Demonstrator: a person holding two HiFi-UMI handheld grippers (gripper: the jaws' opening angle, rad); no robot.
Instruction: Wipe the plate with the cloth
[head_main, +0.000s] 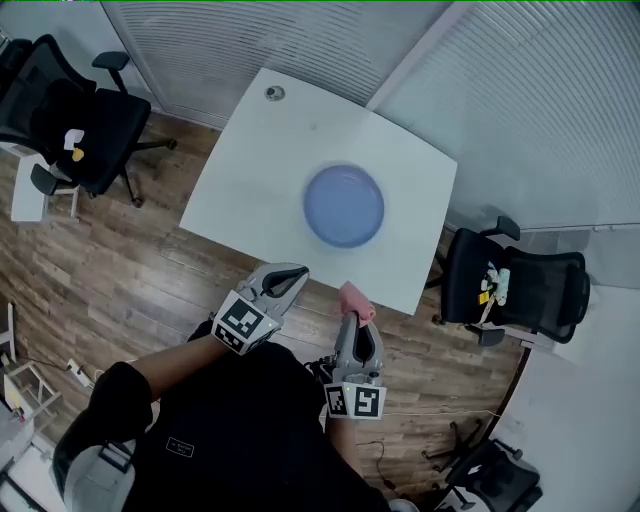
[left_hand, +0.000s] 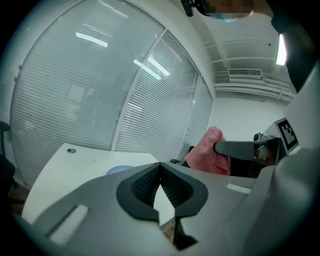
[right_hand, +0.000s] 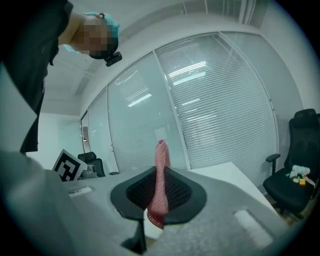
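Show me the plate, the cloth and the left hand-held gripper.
plate (head_main: 344, 206), head view, centre of the blue dish.
cloth (head_main: 355, 300), head view, pink fold past the jaws.
left hand-held gripper (head_main: 297, 273), head view, between its fingertips.

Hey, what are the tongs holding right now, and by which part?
Right tongs pinch the cloth across its bunched middle, one end poking past the tips. Left tongs are shut, empty.

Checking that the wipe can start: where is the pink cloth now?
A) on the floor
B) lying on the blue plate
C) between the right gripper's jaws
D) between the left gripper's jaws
C: the right gripper is shut on the cloth, and the plate has nothing on it.
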